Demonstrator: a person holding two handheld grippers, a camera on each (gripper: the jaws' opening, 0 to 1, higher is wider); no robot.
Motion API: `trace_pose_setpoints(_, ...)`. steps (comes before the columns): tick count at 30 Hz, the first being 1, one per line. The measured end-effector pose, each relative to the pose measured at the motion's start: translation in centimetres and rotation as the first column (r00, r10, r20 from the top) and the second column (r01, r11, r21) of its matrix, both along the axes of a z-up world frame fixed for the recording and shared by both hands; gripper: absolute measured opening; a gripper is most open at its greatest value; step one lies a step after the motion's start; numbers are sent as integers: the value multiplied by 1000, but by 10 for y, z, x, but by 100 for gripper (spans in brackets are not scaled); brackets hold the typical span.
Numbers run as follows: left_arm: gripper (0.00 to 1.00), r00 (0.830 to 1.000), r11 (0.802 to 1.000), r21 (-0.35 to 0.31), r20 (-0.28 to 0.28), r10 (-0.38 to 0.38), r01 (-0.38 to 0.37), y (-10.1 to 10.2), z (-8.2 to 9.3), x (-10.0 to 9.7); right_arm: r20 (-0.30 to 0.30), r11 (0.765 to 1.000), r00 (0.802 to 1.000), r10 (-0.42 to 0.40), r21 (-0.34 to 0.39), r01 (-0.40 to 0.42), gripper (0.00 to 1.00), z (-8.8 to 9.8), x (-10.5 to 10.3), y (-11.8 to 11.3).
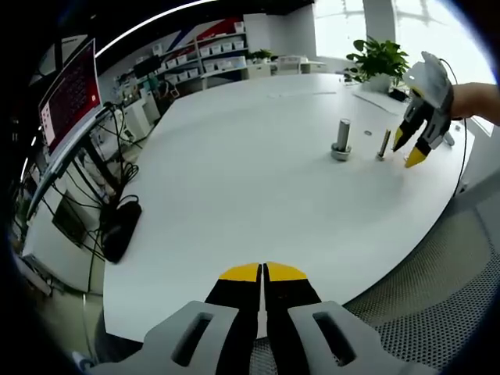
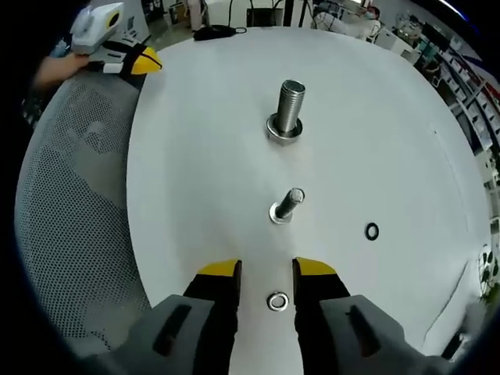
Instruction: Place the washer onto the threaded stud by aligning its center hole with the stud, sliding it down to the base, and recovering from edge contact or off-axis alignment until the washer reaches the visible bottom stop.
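Note:
A small metal washer (image 2: 277, 301) lies flat on the white table (image 2: 195, 156), between the open jaws of my right gripper (image 2: 267, 269), which touch nothing. Just ahead stands a thin threaded stud (image 2: 287, 203) with a ring at its base. Farther on is a thick threaded stud (image 2: 287, 109) on a wide base. In the left gripper view the thick stud (image 1: 342, 139) and the thin stud (image 1: 383, 144) stand at the far right, with the right gripper (image 1: 416, 148) open beside them. My left gripper (image 1: 262, 271) hovers shut and empty over the table's near edge, also visible as the left gripper (image 2: 144, 59).
A black O-ring (image 2: 372, 231) lies on the table right of the thin stud. A grey mesh surface (image 2: 70, 203) borders the table edge. A black object (image 1: 121, 226) and cables sit at the table's left edge near a monitor (image 1: 70, 98). A potted plant (image 1: 379, 58) stands at the back.

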State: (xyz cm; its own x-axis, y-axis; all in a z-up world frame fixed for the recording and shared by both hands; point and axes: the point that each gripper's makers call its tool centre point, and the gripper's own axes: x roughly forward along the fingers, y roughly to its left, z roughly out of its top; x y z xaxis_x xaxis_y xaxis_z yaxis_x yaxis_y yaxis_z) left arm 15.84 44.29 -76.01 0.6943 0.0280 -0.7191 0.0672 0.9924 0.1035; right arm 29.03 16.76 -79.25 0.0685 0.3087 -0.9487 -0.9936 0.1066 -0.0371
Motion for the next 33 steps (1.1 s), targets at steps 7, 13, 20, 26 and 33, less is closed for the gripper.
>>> trace_pose_setpoints(7, 0, 1000, 1000, 1, -2, 1, -1, 0, 0, 0, -19, 999, 1000, 16, -36, -16, 25, -5, -3, -17)
trace_pose_setpoints(13, 0, 1000, 1000, 1, -3, 1, -1, 0, 0, 0, -20, 998, 1000, 14, -58, -15, 25, -4, 1, -26)
trace_pose_setpoints(20, 0, 1000, 1000, 2, -4, 2, -2, 0, 0, 0, -43, 994, 999, 28, -102, -32, 24, -7, 2, -33)
trace_pose_setpoints(26, 0, 1000, 1000, 2, -4, 3, -3, 1, -1, 0, -49, 989, 997, 57, -131, -63, 21, -8, 5, -33)
trace_pose_setpoints(33, 0, 1000, 1000, 5, -10, 10, -10, 2, -1, -1, -47, 989, 999, 25, -147, -32, 15, -8, 9, -33)
